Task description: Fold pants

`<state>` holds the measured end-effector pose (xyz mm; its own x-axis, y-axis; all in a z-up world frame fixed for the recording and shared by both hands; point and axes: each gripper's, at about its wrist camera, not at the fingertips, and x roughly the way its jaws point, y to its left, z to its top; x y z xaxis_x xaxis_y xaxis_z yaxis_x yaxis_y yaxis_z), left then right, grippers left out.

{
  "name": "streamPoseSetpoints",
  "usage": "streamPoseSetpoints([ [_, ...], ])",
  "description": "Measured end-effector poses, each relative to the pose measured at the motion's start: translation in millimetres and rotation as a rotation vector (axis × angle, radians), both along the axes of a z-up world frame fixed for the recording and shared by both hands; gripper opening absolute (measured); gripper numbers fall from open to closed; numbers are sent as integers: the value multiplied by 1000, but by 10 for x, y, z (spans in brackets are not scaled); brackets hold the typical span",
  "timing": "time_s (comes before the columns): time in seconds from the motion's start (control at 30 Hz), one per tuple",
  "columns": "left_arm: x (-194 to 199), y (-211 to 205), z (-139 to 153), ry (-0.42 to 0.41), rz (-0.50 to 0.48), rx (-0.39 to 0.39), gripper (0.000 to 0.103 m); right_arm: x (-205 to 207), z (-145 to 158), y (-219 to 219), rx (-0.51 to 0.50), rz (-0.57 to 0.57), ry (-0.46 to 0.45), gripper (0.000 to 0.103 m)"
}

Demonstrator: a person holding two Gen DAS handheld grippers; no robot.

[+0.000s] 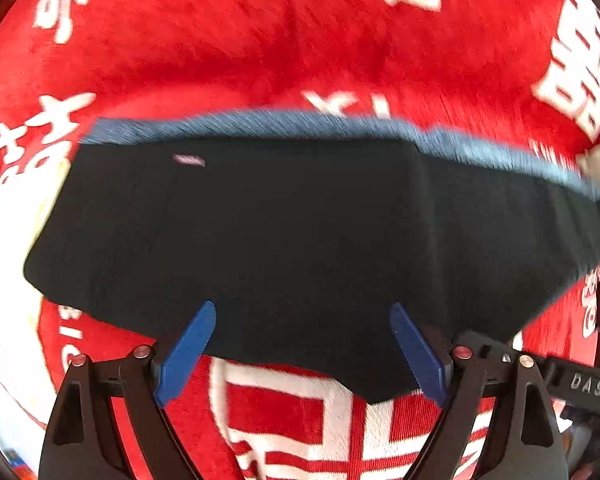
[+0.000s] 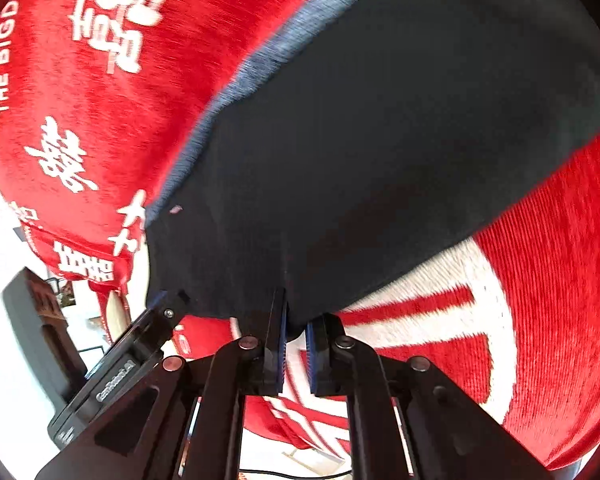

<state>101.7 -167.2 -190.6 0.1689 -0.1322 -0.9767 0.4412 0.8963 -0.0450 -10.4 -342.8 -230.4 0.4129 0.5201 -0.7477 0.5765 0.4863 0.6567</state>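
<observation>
The black pants (image 1: 300, 232) lie folded on a red blanket (image 1: 220, 40), with a blue-grey edge (image 1: 260, 122) along their far side. My left gripper (image 1: 302, 320) is open, its blue fingers (image 1: 188, 352) spread over the near edge of the pants, holding nothing. In the right wrist view the pants (image 2: 400, 140) stretch away from my right gripper (image 2: 296, 344). Its jaws are nearly closed with a narrow gap, right at the hem. Whether they pinch the cloth is hidden.
The red blanket (image 2: 100, 120) with white characters covers the whole surface. The left gripper's body (image 2: 112, 376) shows at the lower left of the right wrist view. The blanket's edge hangs down at the left (image 2: 84, 268).
</observation>
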Motion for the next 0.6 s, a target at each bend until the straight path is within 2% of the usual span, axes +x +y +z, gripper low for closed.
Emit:
streamPoseSetpoints([
  [0.1, -97, -58, -165, 17, -32, 63, 90, -9, -64, -13, 18, 10, -8, 9],
  [0.2, -71, -44, -95, 2, -25, 56, 90, -34, 6, -54, 1, 72, 22, 28],
  [0.23, -40, -44, -58, -2, -21, 57, 90, -75, 95, -102, -43, 101, 29, 33],
  [0.33, 107, -132, 97, -37, -24, 22, 90, -127, 453, -294, -190, 146, -43, 33],
  [0.4, 244, -292, 142, -67, -43, 12, 90, -52, 616, -468, -303, 159, -60, 33],
  [0.5, 494, -578, 116, -106, -49, 20, 90, 251, 634, -811, -455, 145, -20, 31],
  [0.6, 794, -769, -30, -145, 3, 57, 90, 555, 523, -1045, -527, 151, 4, 30],
])
